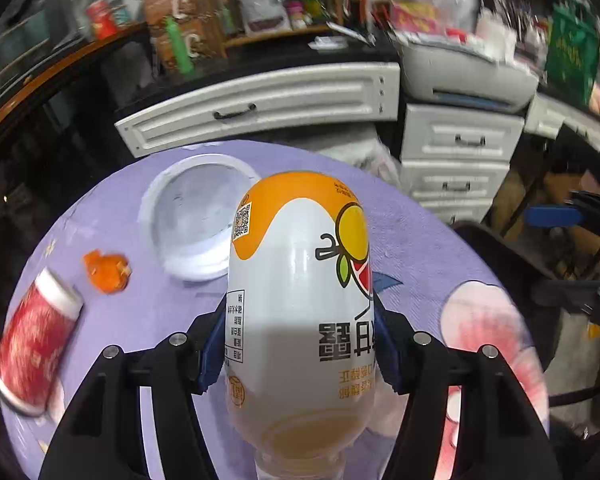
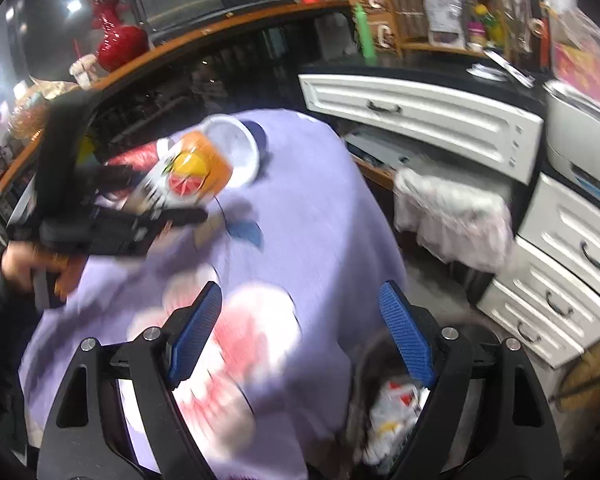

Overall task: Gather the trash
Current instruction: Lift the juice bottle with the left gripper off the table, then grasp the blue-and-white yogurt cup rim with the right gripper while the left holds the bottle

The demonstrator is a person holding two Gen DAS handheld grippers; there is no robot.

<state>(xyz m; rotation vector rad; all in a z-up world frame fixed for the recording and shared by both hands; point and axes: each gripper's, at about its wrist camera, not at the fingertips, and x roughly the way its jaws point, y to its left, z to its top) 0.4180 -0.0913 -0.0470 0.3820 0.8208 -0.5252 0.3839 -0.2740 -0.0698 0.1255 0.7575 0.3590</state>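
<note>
Purple tablecloth [image 1: 120, 208] below; left gripper [image 1: 300, 344] clamps juice bottle [image 1: 300, 288] mid-body; right gripper [image 2: 300, 336] wide, empty.

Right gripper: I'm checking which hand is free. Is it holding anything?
No, the right gripper is open, with only the purple tablecloth showing between its blue pads.

On the purple tablecloth [image 1: 148, 320] I count one orange-and-white drink bottle [image 1: 300, 300], one white plastic bowl [image 1: 196, 220], one red paper cup [image 1: 36, 344] and one orange peel scrap [image 1: 108, 272]. Two grippers are around, the left gripper [image 1: 300, 344] and the right gripper [image 2: 300, 336]. One bin [image 2: 388, 412] sits below with trash in it.
</note>
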